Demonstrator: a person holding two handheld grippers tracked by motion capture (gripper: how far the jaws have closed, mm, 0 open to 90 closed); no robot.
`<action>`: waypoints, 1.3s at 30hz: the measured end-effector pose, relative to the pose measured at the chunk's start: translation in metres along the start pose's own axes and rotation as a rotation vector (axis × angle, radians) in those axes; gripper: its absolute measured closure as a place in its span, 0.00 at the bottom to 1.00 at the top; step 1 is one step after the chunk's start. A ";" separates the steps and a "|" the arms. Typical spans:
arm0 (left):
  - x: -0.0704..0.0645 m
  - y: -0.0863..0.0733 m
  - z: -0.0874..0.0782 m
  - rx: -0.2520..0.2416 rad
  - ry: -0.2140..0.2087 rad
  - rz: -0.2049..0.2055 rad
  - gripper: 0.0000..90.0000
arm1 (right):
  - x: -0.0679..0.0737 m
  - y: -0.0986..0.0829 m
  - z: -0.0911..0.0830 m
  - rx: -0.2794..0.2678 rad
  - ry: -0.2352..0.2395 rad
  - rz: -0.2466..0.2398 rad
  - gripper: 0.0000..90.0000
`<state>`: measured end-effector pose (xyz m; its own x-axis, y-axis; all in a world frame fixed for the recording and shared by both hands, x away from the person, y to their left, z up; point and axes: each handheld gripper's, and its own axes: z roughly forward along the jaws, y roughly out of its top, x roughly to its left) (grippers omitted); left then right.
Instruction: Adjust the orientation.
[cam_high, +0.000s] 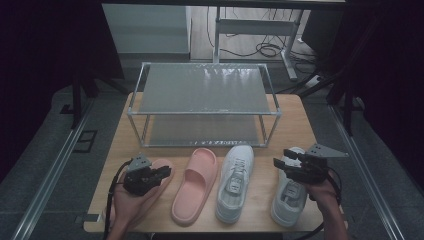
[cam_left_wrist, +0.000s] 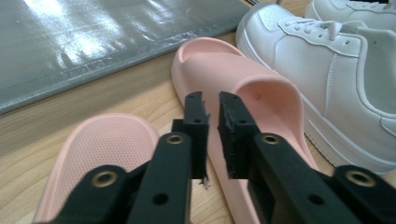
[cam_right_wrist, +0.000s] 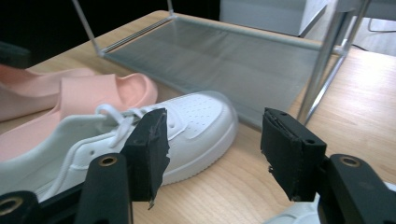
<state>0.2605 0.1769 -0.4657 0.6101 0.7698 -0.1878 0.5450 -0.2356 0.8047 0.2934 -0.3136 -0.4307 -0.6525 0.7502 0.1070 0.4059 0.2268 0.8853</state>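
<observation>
Four shoes in a row along the near edge of the light wooden table (cam_high: 295, 125), in front of a two-tier metal-framed shoe rack with grey mesh shelves (cam_high: 202, 90): from left, a flat pink rubber slide (cam_high: 162, 167), a second pink rubber slide (cam_high: 196, 184), a white lace-up sneaker (cam_high: 235, 182), and a second white sneaker (cam_high: 290, 197). Left gripper (cam_high: 161, 174) hangs over the leftmost slide, jaws drawn to a narrow gap and holding nothing, tips aimed between the two slides (cam_left_wrist: 112, 149) (cam_left_wrist: 252, 98). Right gripper (cam_high: 285, 161) hovers above the toe of the rightmost sneaker, jaws spread wide and empty, the inner sneaker (cam_right_wrist: 187, 126) just beside it.
</observation>
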 end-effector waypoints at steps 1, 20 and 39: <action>-0.001 0.000 0.001 0.001 0.001 0.003 0.94 | 0.001 0.000 0.000 0.006 0.006 -0.004 0.47; -0.026 0.004 -0.002 0.059 0.021 0.047 1.00 | 0.003 0.000 -0.014 0.004 0.012 -0.009 0.47; -0.014 -0.056 -0.026 0.119 0.042 -0.020 1.00 | 0.011 -0.005 -0.012 0.036 -0.029 0.006 0.47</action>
<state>0.2062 0.1945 -0.4933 0.5754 0.7985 -0.1771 0.6225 -0.2871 0.7281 0.2768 -0.3142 -0.4281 -0.6315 0.7690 0.0992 0.4329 0.2435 0.8680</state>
